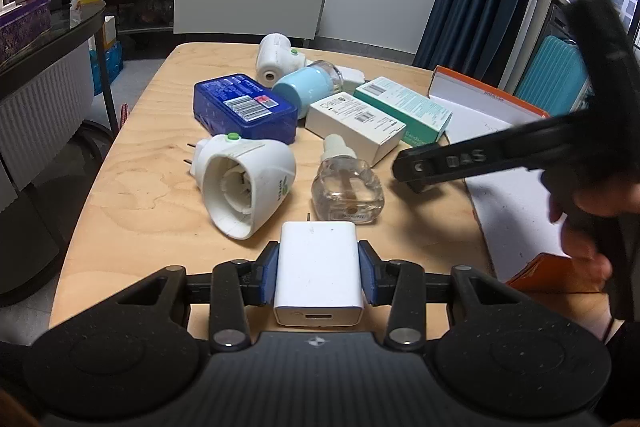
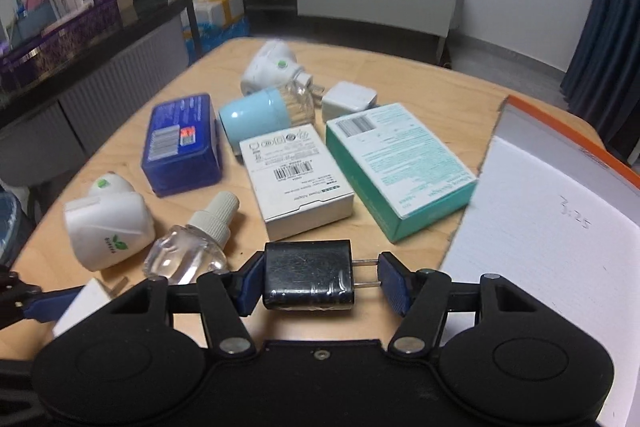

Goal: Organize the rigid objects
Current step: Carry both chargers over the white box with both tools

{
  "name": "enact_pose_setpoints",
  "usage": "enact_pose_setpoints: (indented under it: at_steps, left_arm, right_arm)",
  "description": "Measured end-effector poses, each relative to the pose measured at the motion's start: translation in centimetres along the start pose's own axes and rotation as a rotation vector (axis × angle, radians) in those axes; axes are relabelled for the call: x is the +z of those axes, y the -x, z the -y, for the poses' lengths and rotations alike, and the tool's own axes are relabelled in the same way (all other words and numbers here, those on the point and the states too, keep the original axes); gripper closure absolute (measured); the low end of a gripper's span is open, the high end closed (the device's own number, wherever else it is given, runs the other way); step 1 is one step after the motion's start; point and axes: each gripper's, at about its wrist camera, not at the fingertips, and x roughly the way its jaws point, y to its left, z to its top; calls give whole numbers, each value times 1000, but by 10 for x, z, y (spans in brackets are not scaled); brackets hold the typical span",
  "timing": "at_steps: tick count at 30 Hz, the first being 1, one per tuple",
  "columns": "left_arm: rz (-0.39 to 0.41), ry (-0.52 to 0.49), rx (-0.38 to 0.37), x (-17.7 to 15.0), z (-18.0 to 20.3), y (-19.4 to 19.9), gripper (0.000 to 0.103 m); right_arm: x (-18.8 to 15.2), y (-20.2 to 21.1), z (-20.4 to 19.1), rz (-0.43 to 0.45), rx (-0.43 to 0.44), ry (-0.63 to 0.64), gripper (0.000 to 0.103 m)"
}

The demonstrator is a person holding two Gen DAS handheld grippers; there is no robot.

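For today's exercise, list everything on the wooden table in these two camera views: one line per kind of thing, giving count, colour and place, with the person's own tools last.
white charger: 1, white, near edge, between the left jaws
black charger: 1, black, between the right jaws, prongs toward one pad
plug-in diffuser: 2, white with green button, one near left, one far
clear refill bottle: 1, clear, white cap, centre
blue case: 1, dark blue, left of centre
light-blue capped jar: 1, middle
white box: 1, centre
teal box: 1, right of it
orange-edged open box: 1, right
left gripper: 1, black
right gripper: 1, black
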Motion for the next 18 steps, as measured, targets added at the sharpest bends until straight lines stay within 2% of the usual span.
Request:
enact_pose_setpoints:
  at_steps: [8, 14, 18]
  left_arm:
    - [19, -25, -29, 17, 19, 4, 62]
    - [23, -71, -66, 38, 44, 0, 62]
    - [39, -112, -94, 56, 62, -6, 62]
  right_arm:
    - [-12, 54, 20, 102, -40, -63, 31]
    - [-23, 79, 50, 127, -101, -166, 31]
    - [-27, 97, 71, 152, -165, -190, 31]
